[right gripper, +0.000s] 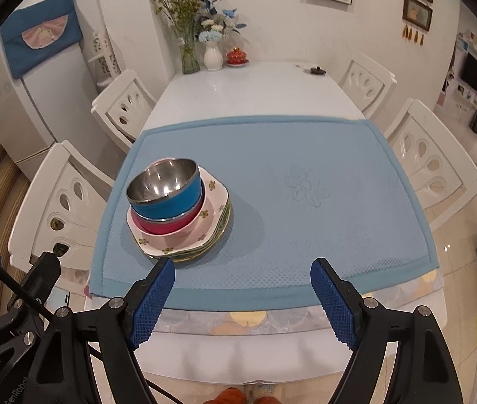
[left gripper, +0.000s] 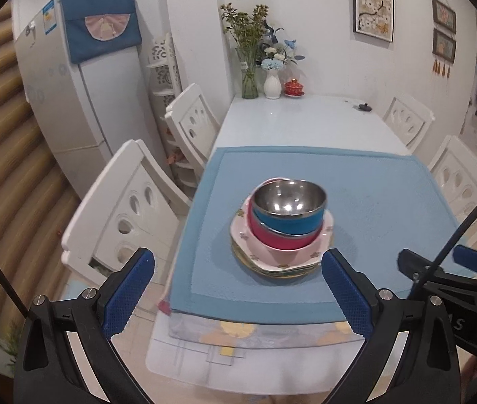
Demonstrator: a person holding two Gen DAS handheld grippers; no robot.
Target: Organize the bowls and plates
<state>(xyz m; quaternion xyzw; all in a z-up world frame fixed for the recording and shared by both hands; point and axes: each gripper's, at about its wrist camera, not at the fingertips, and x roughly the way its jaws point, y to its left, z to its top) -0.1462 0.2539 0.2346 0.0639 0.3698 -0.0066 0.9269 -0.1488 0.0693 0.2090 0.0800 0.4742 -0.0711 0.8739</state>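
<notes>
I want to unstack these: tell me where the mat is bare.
Bare: the blue mat right of the stacked plates, to its far and right edges. Crowded: only the left side, where the blue bowl and pink bowl sit stacked.

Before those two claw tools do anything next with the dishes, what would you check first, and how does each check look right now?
1. Left gripper open and empty: ok.
2. Right gripper open and empty: ok.
3. Blue bowl nested in red bowl: ok, though it sits tilted.
4. Bowls resting on the pink plate, plates stacked beneath: ok.
5. Stack fully on the blue mat: ok.
6. Number of plates under the pink one: cannot tell.
</notes>
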